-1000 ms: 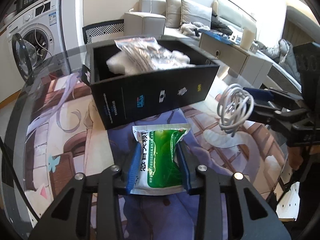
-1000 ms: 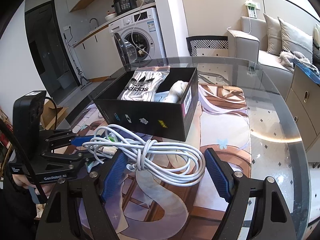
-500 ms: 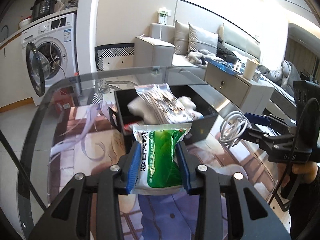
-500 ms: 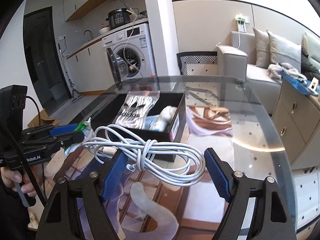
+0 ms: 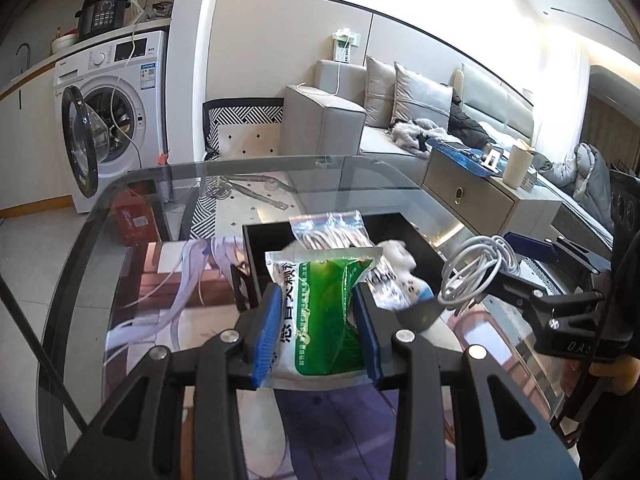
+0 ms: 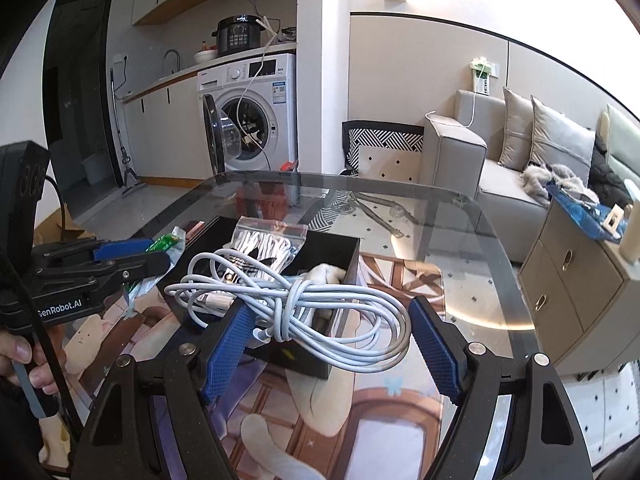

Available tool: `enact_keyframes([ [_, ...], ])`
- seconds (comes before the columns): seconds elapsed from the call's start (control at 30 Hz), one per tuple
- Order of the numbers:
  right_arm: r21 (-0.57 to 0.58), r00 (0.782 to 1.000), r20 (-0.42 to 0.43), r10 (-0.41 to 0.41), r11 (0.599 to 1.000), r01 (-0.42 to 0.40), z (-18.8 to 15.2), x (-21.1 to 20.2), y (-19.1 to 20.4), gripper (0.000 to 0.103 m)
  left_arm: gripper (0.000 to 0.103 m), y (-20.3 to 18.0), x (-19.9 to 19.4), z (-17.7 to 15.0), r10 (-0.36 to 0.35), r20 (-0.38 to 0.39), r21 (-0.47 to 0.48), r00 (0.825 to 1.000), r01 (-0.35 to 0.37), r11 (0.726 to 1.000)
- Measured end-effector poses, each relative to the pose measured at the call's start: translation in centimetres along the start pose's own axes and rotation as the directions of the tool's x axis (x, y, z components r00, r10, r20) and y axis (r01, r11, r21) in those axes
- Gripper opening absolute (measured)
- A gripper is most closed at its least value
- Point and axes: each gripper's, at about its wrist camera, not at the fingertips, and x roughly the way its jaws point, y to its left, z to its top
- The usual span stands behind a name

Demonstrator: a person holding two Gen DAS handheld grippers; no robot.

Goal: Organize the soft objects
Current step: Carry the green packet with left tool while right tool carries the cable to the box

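**Both loads up, box is next**

Green pouch (image 5: 320,312): light, soft film bag, squashes under pressure. Your left gripper (image 5: 318,320) is clamped across its lower half, pads dimpling both sides, top half standing free above the jaws. That grip is fine (film is slick, so don't slacken it). It hangs above the printed mat (image 5: 160,300), just in front of the black box (image 5: 256,248).

Cable bundle (image 6: 296,308): light, floppy, springy loops knotted at the middle. Your right gripper (image 6: 328,340) stands wide around the coil; the left pad touches it, but I can't tell whether the right pad presses or the loop only rests there. I'd judge the loose loops could snag the box wall. Best hold is the knot, not an outer loop.

The box sits on the glass table (image 6: 460,220), already holding a zip bag of white fabric (image 6: 268,240) and a white soft item (image 6: 324,272). Free floor space looks tight, so lower each piece in rather than dropping it.
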Motion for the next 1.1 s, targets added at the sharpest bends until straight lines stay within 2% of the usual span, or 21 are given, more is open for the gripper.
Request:
enact_keyframes([
  [0.37, -0.078, 0.998, -0.011, -0.067, 0.995, 0.066, 2.0, 2.2, 0.8, 0.080, 0.036, 0.6, 1.8, 1.0, 0.002, -0.017, -0.050, 1.000, -0.003, 0.999],
  [0.73, -0.180, 0.994, -0.019, -0.109, 0.978, 0.104, 3.0, 3.9, 1.8, 0.080, 0.036, 0.4, 2.9, 1.9, 0.029, 0.019, -0.056, 0.999, -0.028, 0.998],
  [0.93, -0.268, 0.992, -0.033, -0.120, 0.957, 0.107, 3.1, 5.1, 2.9, 0.080, 0.036, 0.9, 4.0, 1.9, 0.051, 0.012, -0.070, 0.999, -0.050, 0.996],
  [1.1, -0.365, 0.990, -0.047, -0.130, 0.925, 0.104, 3.0, 6.6, 4.2, 0.080, 0.037, 1.3, 5.0, 1.8, 0.058, 0.001, -0.074, 0.998, -0.058, 0.996],
])
